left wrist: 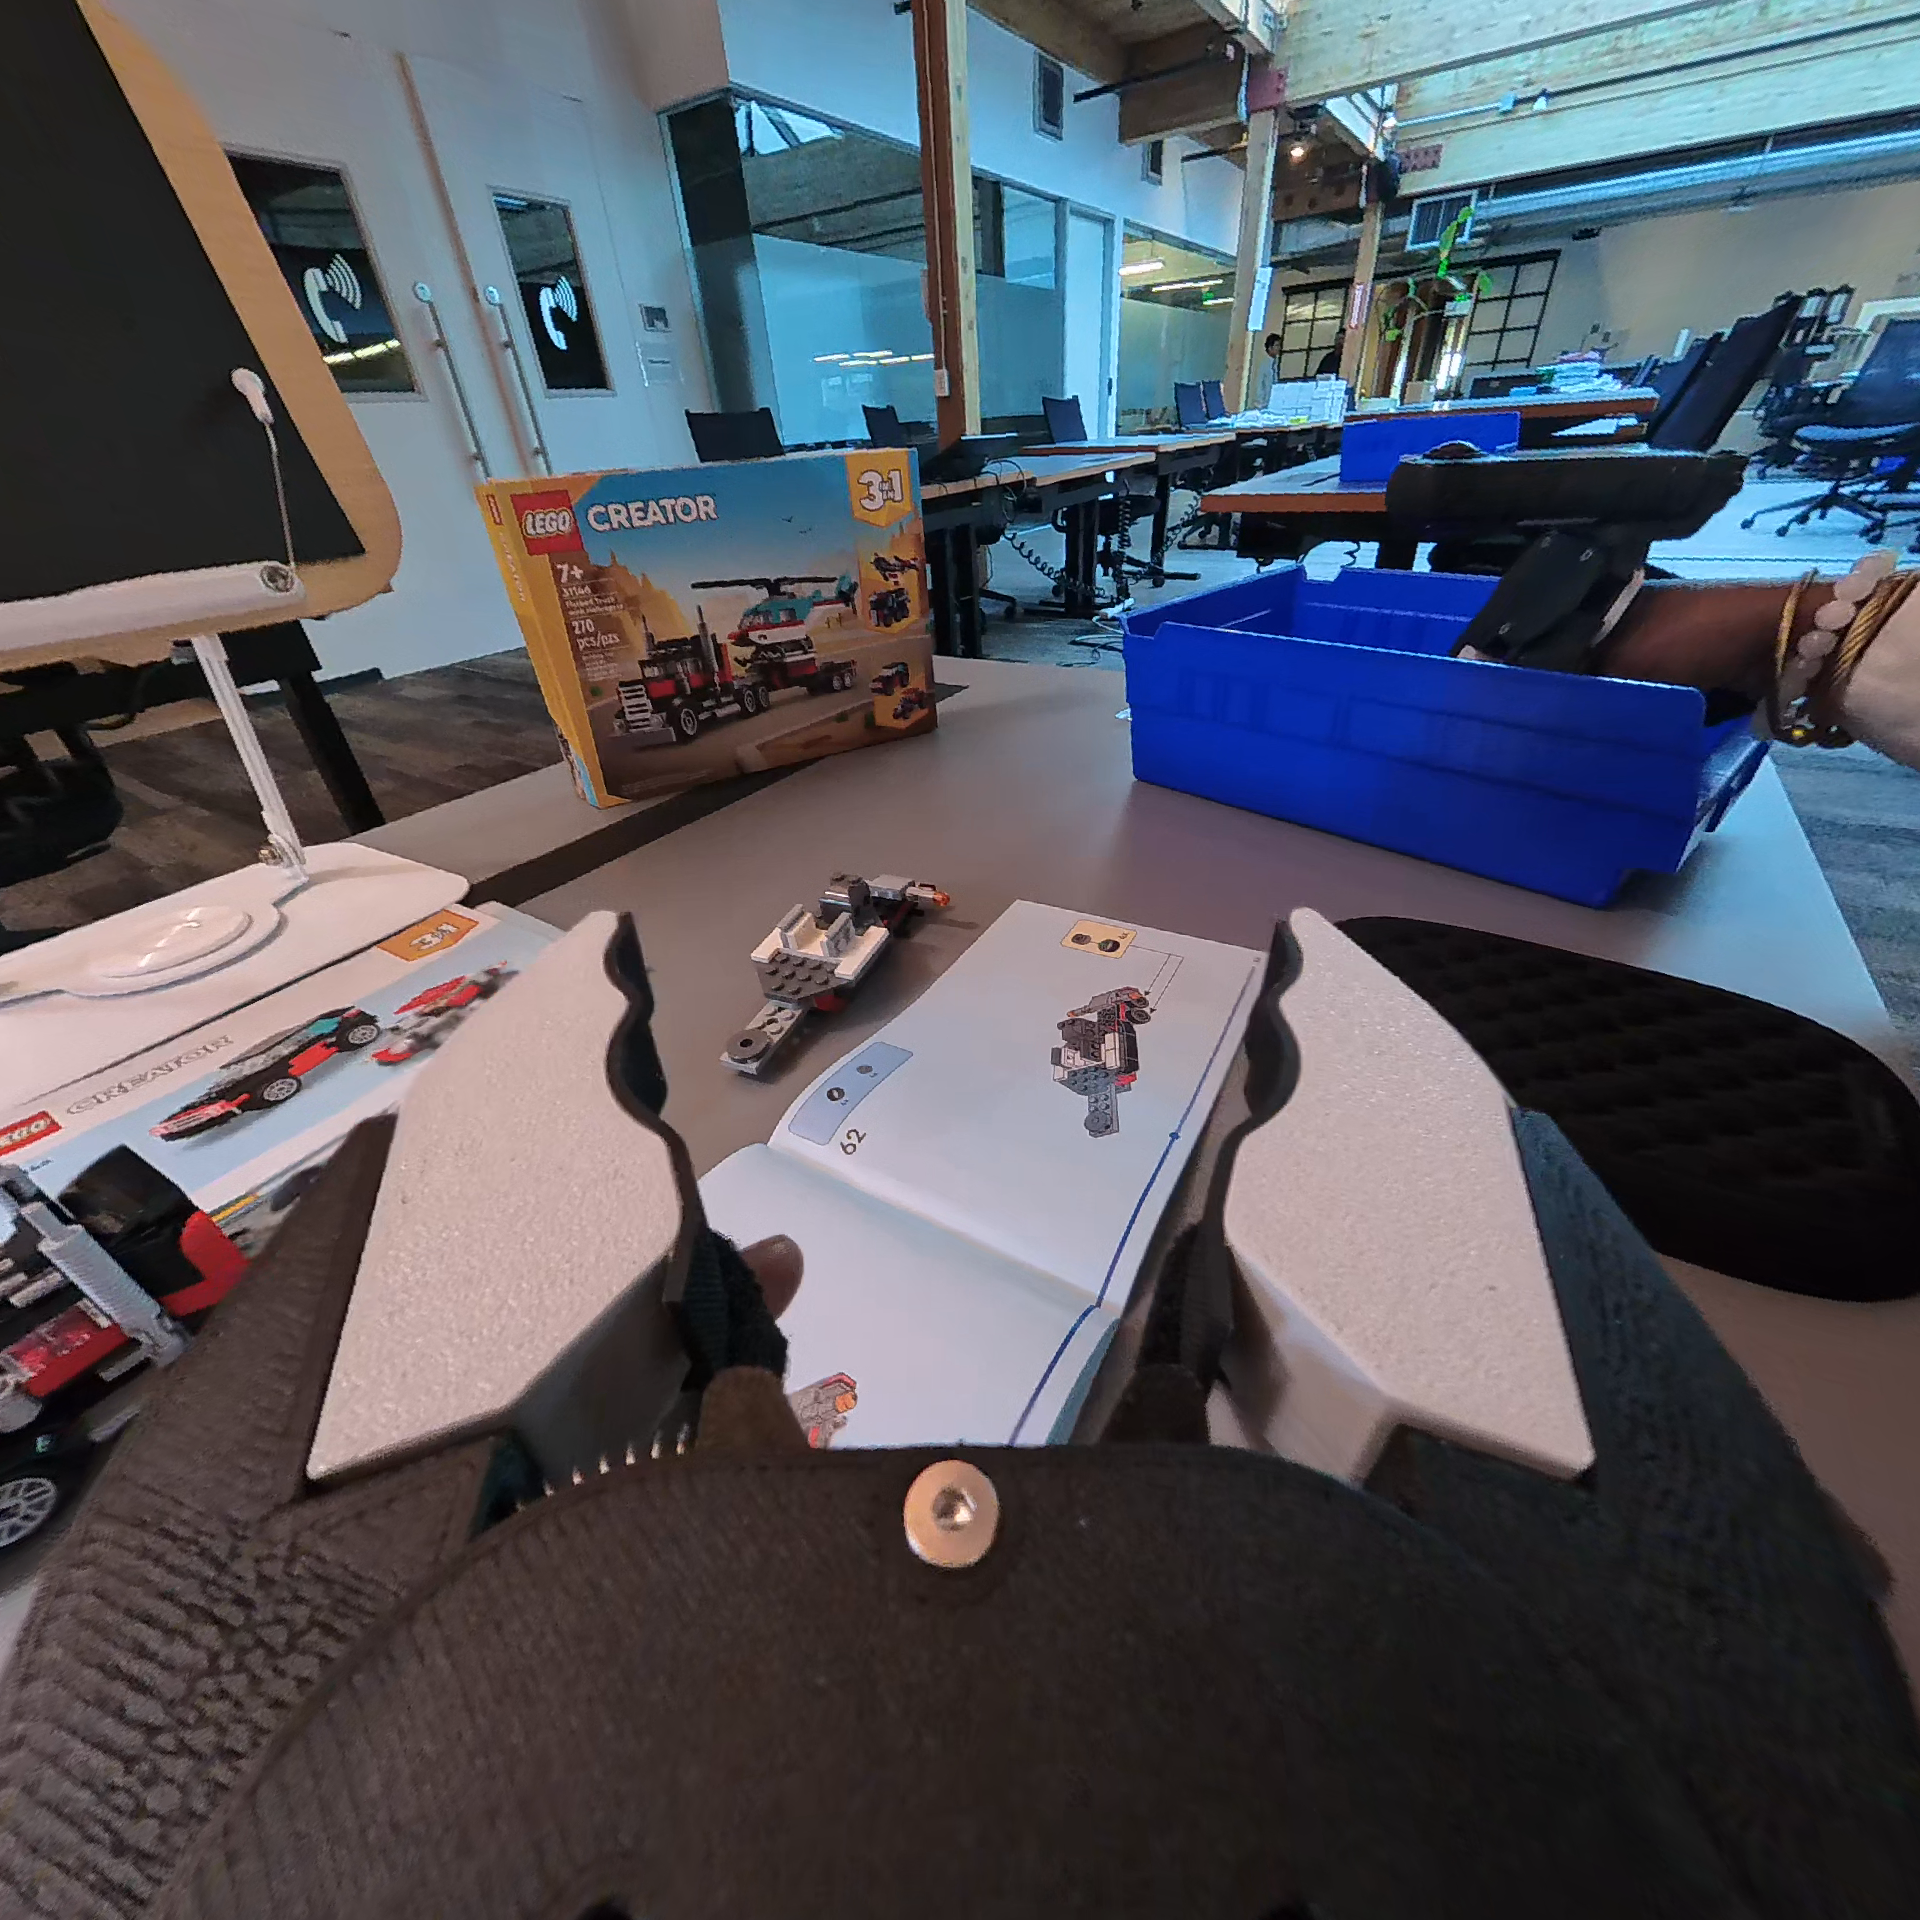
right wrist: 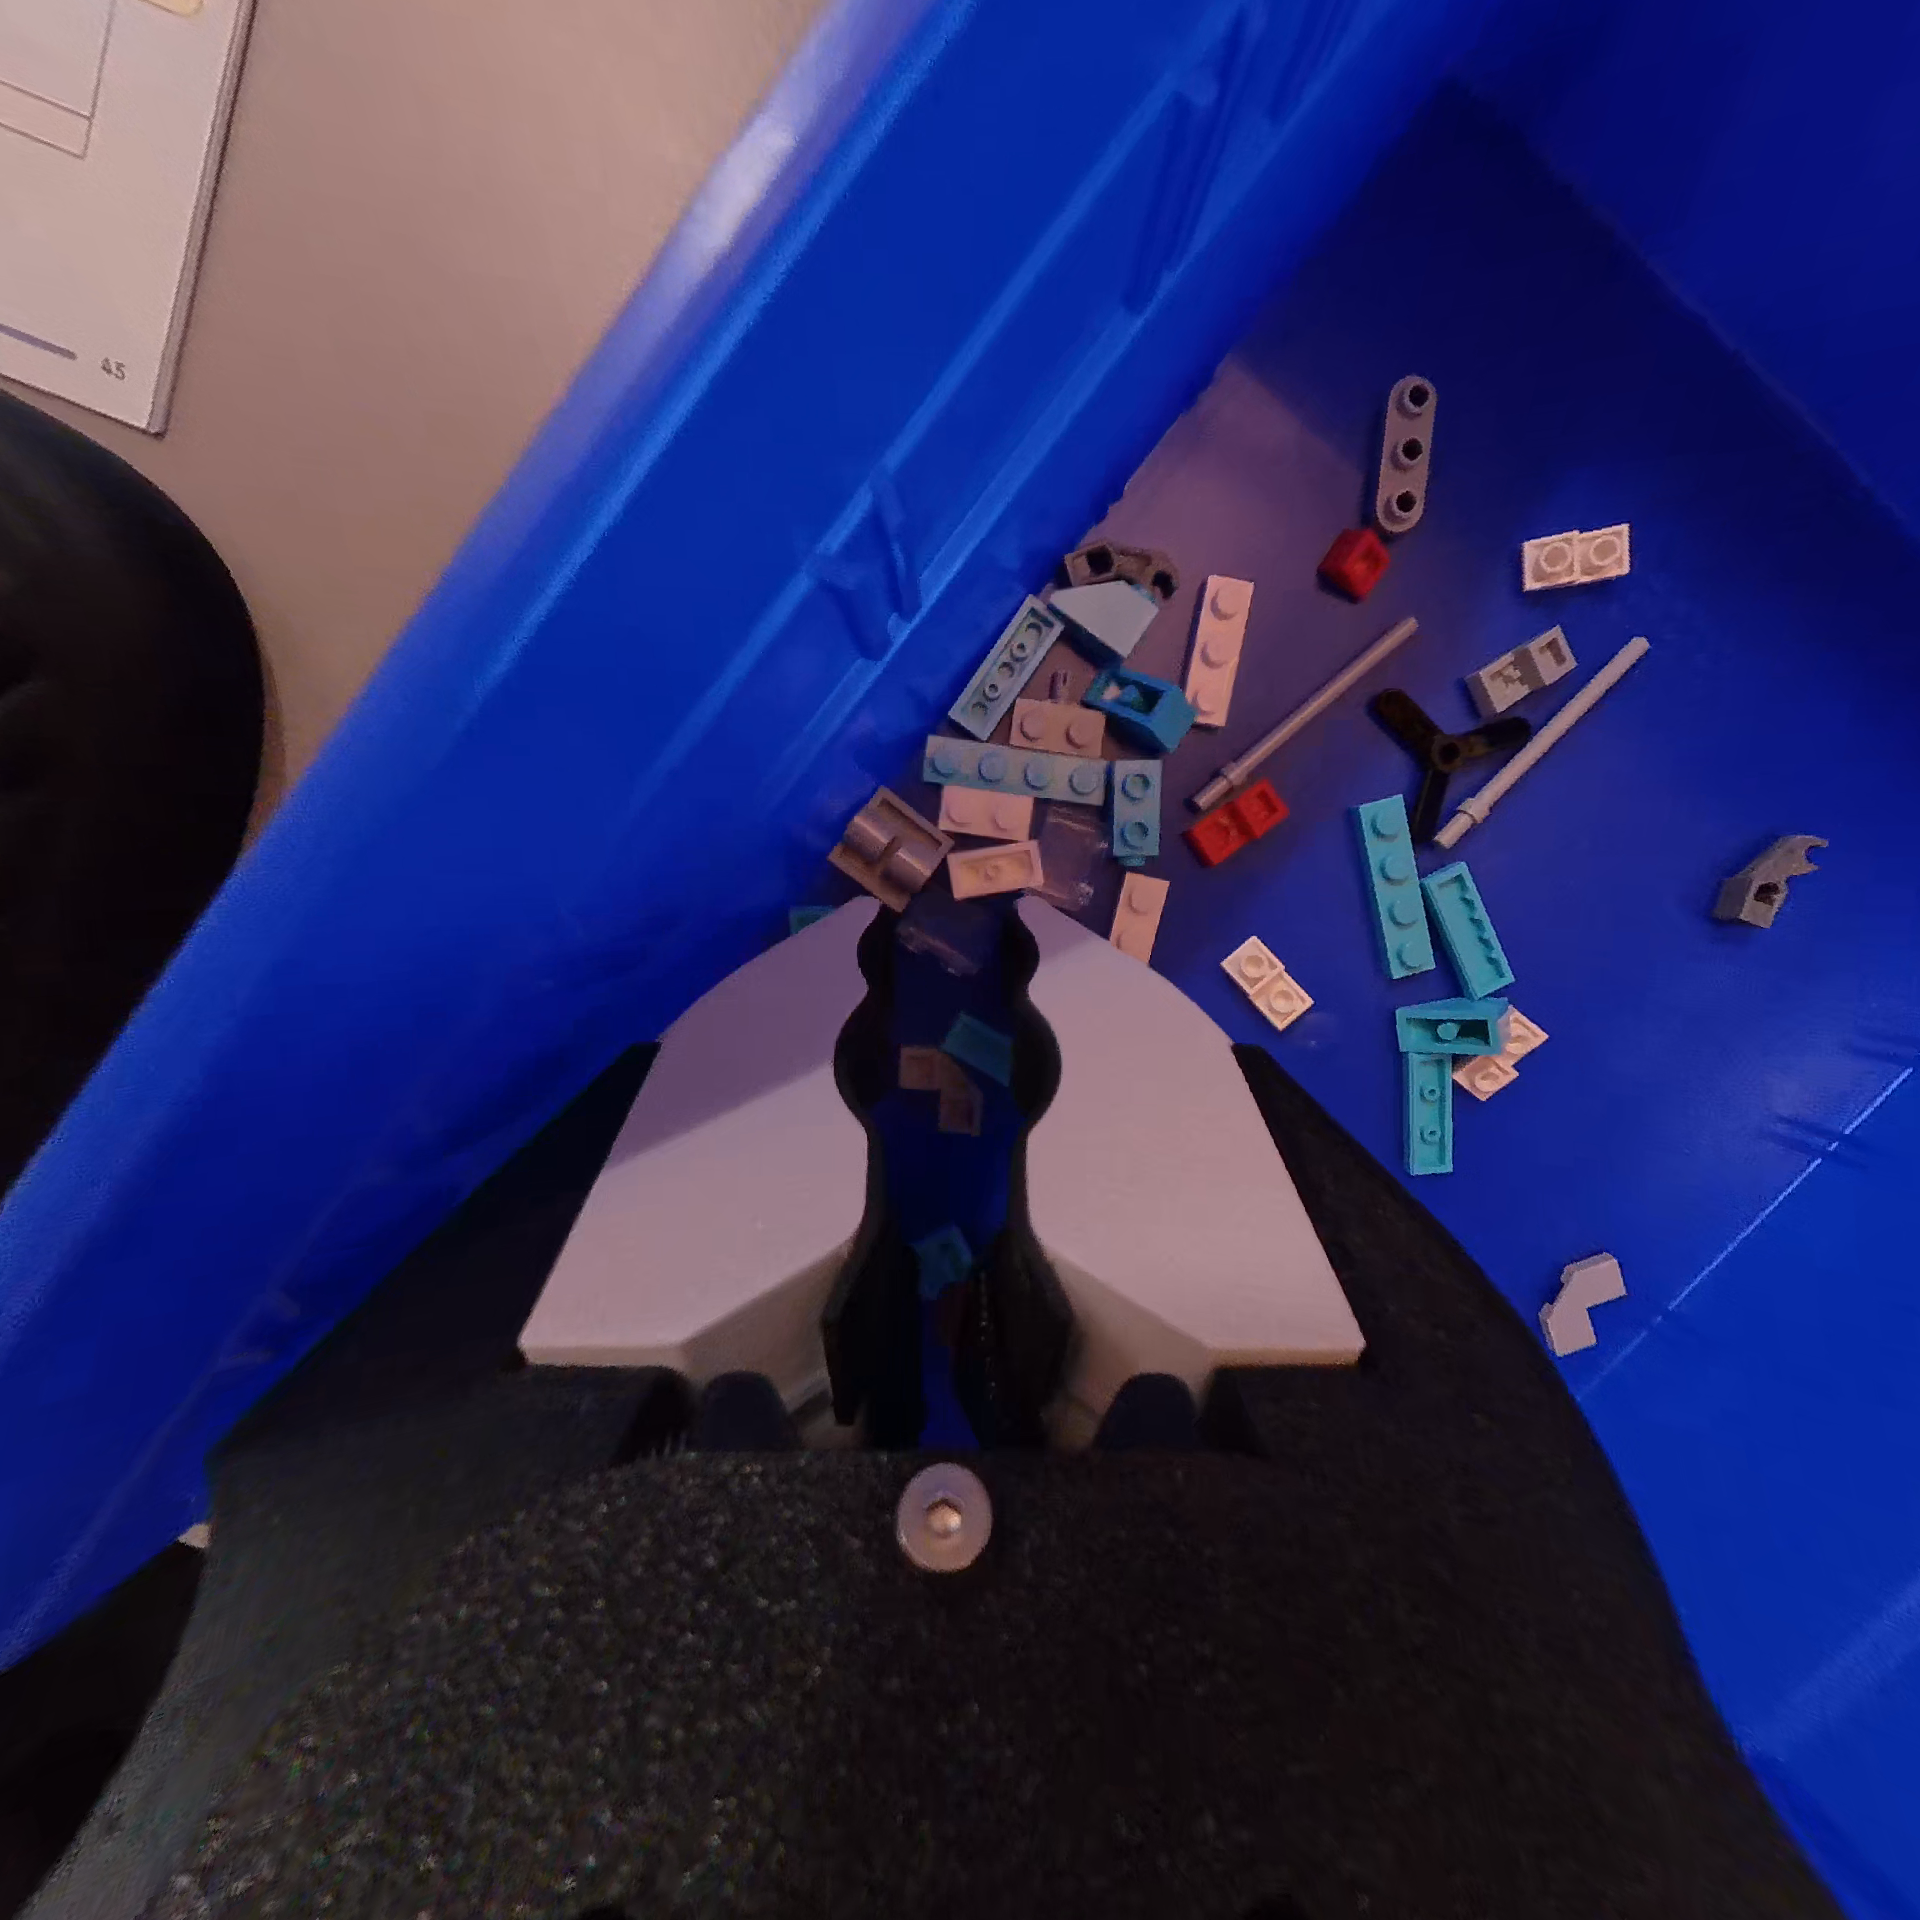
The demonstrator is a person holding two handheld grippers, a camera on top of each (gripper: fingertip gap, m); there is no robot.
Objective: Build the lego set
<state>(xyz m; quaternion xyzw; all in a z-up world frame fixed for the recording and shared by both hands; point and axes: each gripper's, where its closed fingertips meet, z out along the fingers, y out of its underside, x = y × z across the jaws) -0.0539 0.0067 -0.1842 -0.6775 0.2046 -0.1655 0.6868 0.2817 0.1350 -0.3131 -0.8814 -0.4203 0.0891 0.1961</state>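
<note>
Lego pieces (right wrist: 1049, 774) against bin wall (right wrist: 665, 582)

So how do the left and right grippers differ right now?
The left gripper has its white fingers spread wide over the open instruction booklet on the grey table; the right gripper has its fingers close together, with a narrow gap. The left is outside the blue plastic bin; the right reaches inside it, among loose bricks. Neither visibly holds anything.

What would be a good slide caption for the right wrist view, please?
Right gripper, slightly open, reaches into the blue bin over loose bricks.
</note>
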